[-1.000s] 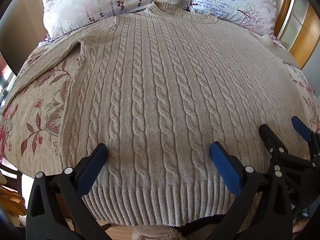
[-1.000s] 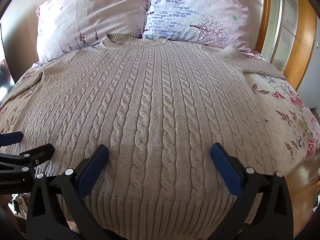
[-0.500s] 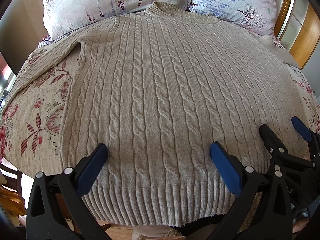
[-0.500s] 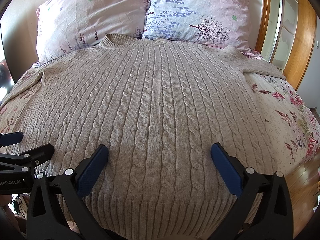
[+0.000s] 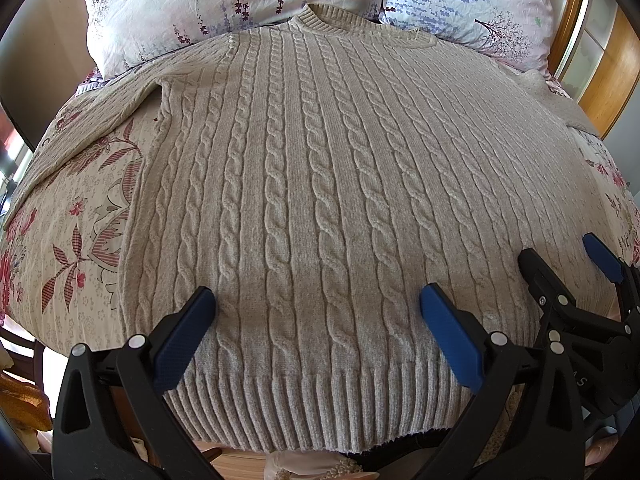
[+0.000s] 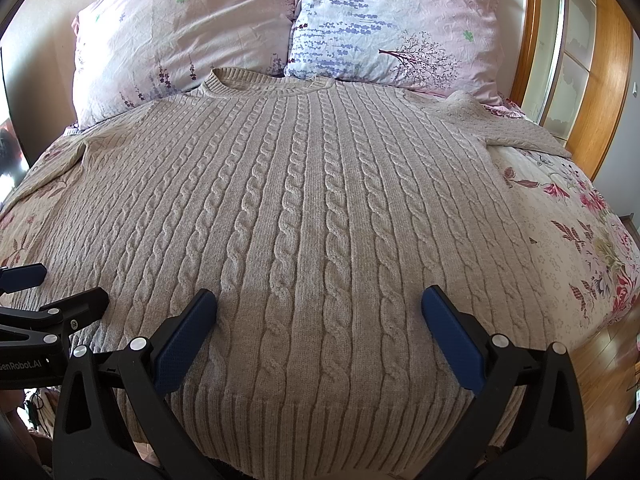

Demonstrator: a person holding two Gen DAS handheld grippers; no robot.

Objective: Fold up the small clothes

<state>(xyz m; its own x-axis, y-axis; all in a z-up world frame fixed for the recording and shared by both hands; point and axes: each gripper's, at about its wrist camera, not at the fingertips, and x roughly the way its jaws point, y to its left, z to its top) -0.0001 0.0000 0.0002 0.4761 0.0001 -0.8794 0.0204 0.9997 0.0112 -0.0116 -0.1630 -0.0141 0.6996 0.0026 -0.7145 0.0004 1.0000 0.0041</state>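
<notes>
Beige cable-knit sweater [image 5: 320,184] lies flat on the bedspread [image 5: 72,248]; both grippers' fingers [image 5: 188,336] [image 6: 452,340] spread wide, holding nothing.

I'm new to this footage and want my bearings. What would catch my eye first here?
A big beige cable-knit sweater lies spread flat over the bed, collar toward two floral pillows at the headboard and ribbed hem nearest the cameras. The open left claw and right claw, blue-padded, sit above the hem side by side, gripping nothing. The flowered bedspread shows on both sides of the sweater.
</notes>
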